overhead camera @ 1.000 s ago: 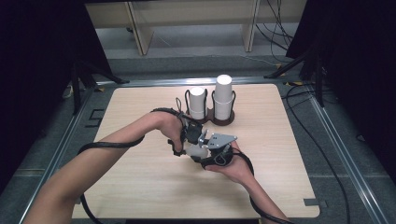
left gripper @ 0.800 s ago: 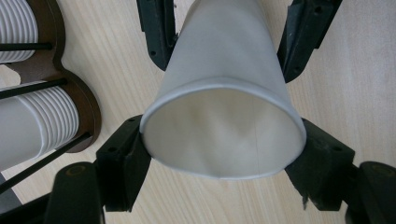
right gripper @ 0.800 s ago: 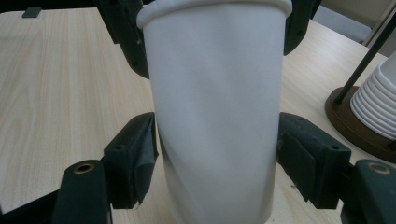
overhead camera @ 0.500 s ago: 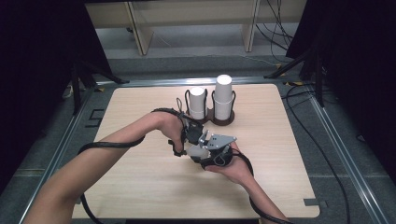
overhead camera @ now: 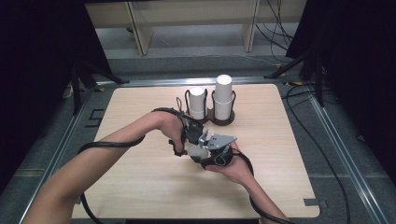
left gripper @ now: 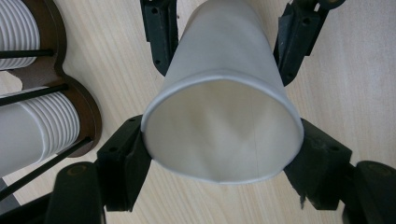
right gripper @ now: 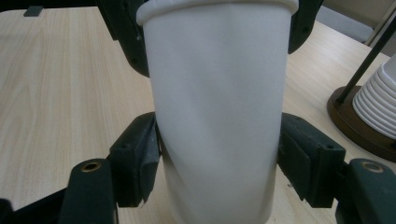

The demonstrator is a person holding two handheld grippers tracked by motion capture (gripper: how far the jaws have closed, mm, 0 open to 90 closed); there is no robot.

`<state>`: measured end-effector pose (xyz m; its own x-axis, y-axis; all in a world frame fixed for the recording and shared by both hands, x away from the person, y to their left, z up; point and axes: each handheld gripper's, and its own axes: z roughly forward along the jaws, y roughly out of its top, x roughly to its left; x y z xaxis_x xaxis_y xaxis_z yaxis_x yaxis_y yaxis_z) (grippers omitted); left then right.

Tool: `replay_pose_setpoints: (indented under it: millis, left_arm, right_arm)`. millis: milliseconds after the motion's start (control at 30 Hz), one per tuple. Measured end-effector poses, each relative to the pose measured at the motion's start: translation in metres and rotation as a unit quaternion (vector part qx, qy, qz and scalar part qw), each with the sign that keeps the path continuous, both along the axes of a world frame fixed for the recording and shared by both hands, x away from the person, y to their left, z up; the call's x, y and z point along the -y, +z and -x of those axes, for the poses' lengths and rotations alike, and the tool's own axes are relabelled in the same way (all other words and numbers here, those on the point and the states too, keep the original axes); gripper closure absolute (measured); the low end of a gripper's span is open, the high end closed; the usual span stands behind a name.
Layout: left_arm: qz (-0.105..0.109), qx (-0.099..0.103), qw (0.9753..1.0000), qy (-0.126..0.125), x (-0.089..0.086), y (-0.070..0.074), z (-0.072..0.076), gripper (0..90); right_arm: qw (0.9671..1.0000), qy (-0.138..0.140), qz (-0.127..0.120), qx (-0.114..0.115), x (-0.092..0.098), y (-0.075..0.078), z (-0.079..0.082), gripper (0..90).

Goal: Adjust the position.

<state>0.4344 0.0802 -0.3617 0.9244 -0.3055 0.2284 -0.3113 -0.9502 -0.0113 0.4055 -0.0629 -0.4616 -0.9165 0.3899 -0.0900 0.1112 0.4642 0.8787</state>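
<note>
Cup: we see a white cup (overhead camera: 199,150) held between both grippers above the table (overhead camera: 140,186).
Left gripper (overhead camera: 187,135): meets the cup from the left.
Right gripper (overhead camera: 215,148): meets it from the right.
Rack (overhead camera: 223,119): behind them, holding two cup stacks.

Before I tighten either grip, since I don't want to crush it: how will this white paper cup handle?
The paper cup probably dents easily: its wall already creases between the right gripper fingers. Its rim looks squeezed out of round at the left gripper, so it seems thin and light. It shows empty inside, so nothing should spill.
</note>
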Motion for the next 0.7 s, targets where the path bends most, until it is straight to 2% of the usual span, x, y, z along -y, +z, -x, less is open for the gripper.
replay_pose_setpoints:
  millis: [133, 233, 333, 367, 467, 500, 567, 600, 700]
  left_arm:
    - [0.001, 0.000, 1.0000, -0.003, 0.0005, 0.0012, 0.0000, 28.4]
    - [0.004, -0.003, 1.0000, -0.002, 0.0006, 0.0017, 0.0006, 28.6]
    - [0.005, -0.003, 1.0000, -0.006, 0.0005, 0.0022, 0.0011, 28.8]
    - [0.006, -0.004, 1.0000, -0.006, 0.0004, 0.0027, 0.0010, 28.9]
    - [0.015, -0.010, 0.9998, -0.006, -0.0009, 0.0042, 0.0008, 28.9]
    - [0.018, -0.013, 0.9997, -0.007, -0.0017, 0.0045, 0.0005, 28.6]
    - [0.031, -0.013, 0.9993, -0.016, -0.0032, 0.0056, 0.0000, 27.5]
    - [0.045, -0.015, 0.9988, -0.013, -0.0043, 0.0061, 0.0002, 26.7]
    - [0.072, -0.015, 0.9972, -0.015, -0.0067, 0.0095, -0.0019, 22.0]
  right_arm:
    - [1.0000, 0.003, -0.001, -0.007, -0.0003, -0.0002, 0.0002, 34.5]
    - [1.0000, 0.006, -0.001, 0.001, 0.0004, -0.0002, -0.0005, 35.3]
    - [0.9999, 0.009, -0.003, -0.010, 0.0000, -0.0005, 0.0006, 35.8]
    - [1.0000, 0.009, -0.002, -0.001, 0.0002, -0.0006, 0.0001, 35.9]
    - [0.9999, 0.014, -0.007, 0.002, 0.0011, -0.0004, -0.0002, 36.2]
    - [0.9998, 0.012, -0.011, -0.009, 0.0009, -0.0008, 0.0012, 36.2]
    - [0.9998, 0.013, -0.012, -0.002, 0.0021, -0.0001, 0.0011, 36.3]
    - [0.9998, 0.010, -0.015, -0.009, 0.0022, -0.0003, 0.0019, 36.4]
    - [0.9998, 0.004, -0.019, -0.009, 0.0040, -0.0017, 0.0021, 36.4]
